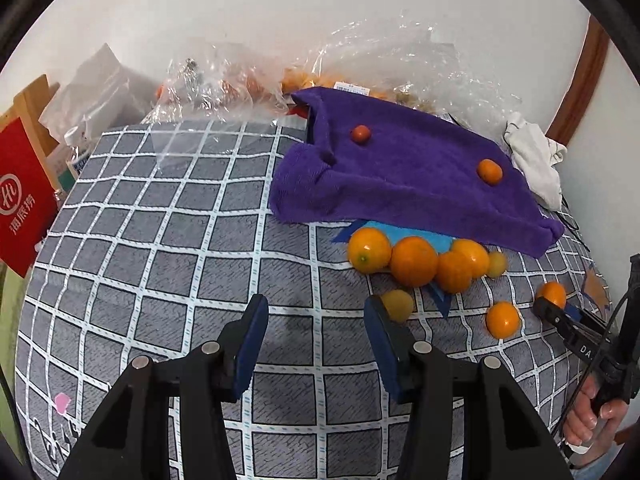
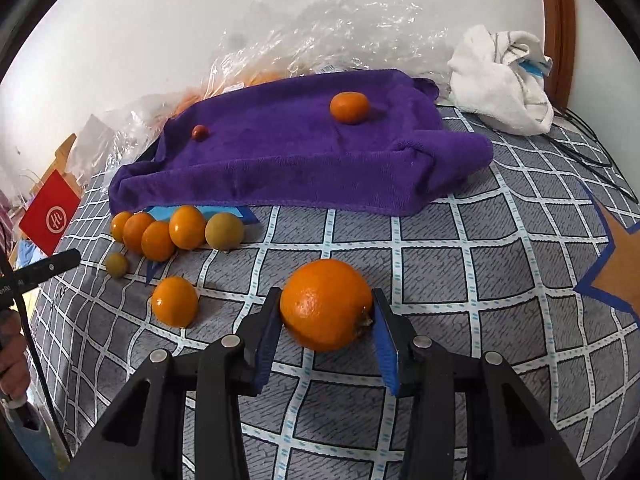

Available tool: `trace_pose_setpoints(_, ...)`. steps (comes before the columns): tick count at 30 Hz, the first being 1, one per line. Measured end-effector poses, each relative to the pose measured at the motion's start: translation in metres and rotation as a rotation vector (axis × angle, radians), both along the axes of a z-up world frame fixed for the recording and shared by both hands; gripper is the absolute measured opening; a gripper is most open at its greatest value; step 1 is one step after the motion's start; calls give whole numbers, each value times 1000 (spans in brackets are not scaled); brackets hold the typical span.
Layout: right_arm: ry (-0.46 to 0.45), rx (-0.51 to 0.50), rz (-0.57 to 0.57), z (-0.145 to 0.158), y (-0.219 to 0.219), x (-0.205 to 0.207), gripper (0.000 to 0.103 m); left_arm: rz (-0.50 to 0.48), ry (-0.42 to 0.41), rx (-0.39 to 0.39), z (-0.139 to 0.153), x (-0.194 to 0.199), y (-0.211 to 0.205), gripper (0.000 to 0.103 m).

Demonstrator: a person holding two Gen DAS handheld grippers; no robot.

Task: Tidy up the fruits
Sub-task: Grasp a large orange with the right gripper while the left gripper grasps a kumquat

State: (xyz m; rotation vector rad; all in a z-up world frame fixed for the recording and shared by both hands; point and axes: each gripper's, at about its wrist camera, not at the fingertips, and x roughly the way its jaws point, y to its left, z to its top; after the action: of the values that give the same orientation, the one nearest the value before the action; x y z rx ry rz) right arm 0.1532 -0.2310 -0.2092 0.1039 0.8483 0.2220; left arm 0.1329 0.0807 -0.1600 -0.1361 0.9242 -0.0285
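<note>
Dimpled round orange (image 2: 326,304) sits between right gripper's (image 2: 325,312) blue ridged pads (image 2: 386,344).

2 fruits (image 2: 349,107) on towel (image 2: 280,152), fruit row (image 2: 176,232) just before it.

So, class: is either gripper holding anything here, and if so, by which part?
The right gripper has an orange fruit between its pads, gripped across its widest middle, stem end toward one finger. The left gripper is open and holds nothing.
</note>
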Motion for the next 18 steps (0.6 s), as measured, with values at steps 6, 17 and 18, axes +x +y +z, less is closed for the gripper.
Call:
trace_pose_setpoints(6, -1, 18, 5, 4, -5, -6, 42, 9, 34, -57, -7, 16, -2, 47)
trace_pose_setpoints(17, -13, 2, -13, 18, -15, -18, 42, -16, 43, -135, -15, 52, -19, 47)
trace_pose_setpoints(18, -11, 1, -15, 18, -15, -18, 42, -13, 46, -133, -18, 54, -19, 47)
